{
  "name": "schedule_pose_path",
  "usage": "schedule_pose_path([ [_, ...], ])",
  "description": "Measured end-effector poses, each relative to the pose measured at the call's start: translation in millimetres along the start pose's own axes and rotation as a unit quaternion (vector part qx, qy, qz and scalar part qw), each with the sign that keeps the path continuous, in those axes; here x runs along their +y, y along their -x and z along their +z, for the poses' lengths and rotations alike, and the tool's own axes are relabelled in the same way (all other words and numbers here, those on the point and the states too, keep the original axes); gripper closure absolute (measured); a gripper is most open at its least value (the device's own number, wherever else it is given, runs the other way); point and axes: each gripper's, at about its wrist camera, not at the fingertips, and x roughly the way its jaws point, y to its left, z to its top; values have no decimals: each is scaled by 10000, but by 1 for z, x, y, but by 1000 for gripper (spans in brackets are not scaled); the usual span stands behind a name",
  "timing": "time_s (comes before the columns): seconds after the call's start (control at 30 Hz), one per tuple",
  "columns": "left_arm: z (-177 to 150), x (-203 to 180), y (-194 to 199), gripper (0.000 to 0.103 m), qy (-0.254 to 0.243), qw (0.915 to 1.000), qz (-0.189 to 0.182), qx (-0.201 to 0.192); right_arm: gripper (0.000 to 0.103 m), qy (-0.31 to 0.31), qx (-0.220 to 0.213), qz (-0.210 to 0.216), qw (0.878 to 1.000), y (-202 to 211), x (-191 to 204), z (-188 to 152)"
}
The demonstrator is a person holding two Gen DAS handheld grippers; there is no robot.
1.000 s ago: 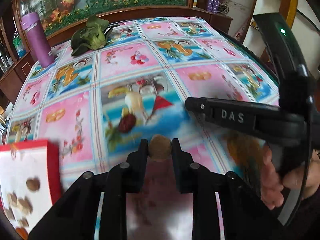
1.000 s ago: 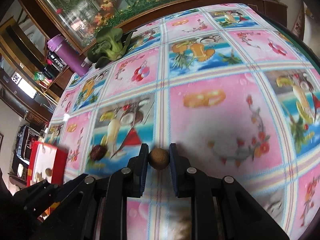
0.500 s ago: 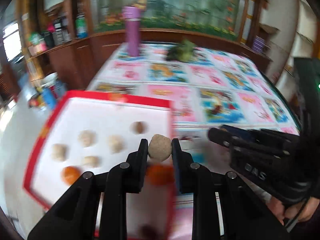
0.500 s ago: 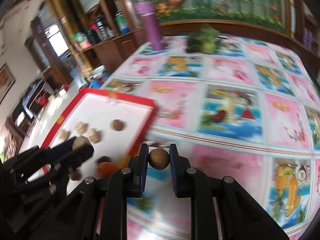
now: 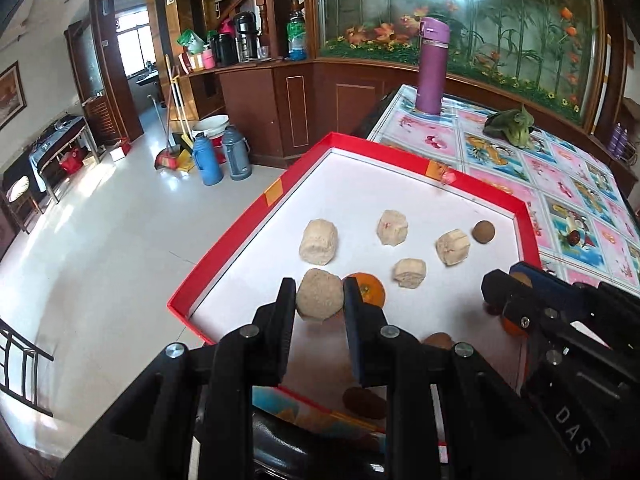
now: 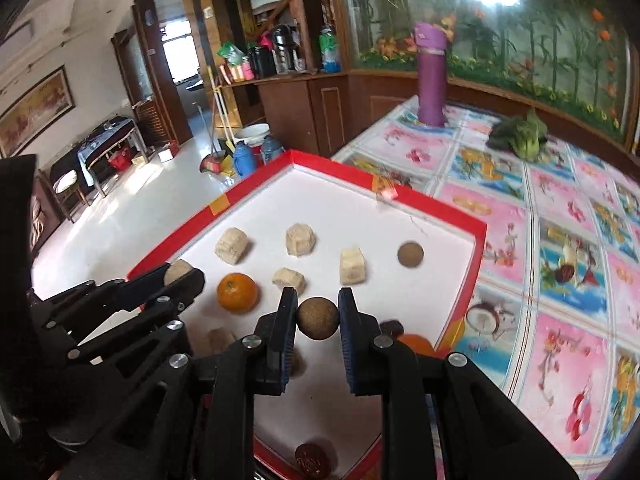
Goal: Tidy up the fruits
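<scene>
Red-rimmed tray (image 5: 256,216) already holds most fruit, both tongs hover over it, left tongs (image 5: 320,300) clamped on a pale chunk (image 5: 320,295), right tongs (image 6: 318,317) on a brown ball (image 6: 318,317), one dark fruit (image 5: 575,237) left on the desk (image 5: 576,184).

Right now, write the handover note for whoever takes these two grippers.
Left gripper: shut on a pale beige peeled fruit chunk, over the near-left part of the red-rimmed white tray.
Right gripper: shut on a round brown fruit, also over the tray.
In the tray: four more pale chunks, one like round brown fruit, an orange, some darker fruits near the front.
Left: set both held fruits down; a dark red fruit remains on the patterned tablecloth.
</scene>
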Motion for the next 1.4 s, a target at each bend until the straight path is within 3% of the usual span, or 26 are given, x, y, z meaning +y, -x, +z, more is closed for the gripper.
schedule_pose_path([
  [0.77,-23,-2,-11,76,141,9994,246,206,83,-197,269,-327,9989,-17,-3,-27],
  [0.87,-24,-7,-9,63,29,9994,308,139,83,-173,238,-350,9990,-17,-4,-28],
  [0.93,-23,-8,-6,40,24,9995,298,78,79,-189,140,-362,9991,-12,-7,-28],
  [1.0,-22,-8,2,32,42,9995,299,-86,79,-263,56,-269,9993,-7,-10,-28],
  [1.1,-19,-8,15,21,31,9988,361,-322,73,-253,-219,-266,9991,8,-11,-27],
  [1.23,-18,-1,43,8,220,9964,405,-710,53,-145,-688,-263,9972,41,-12,-30],
  [1.4,-19,4,81,0,292,9907,701,-1130,41,-121,-1060,-278,9939,75,-14,-33],
])
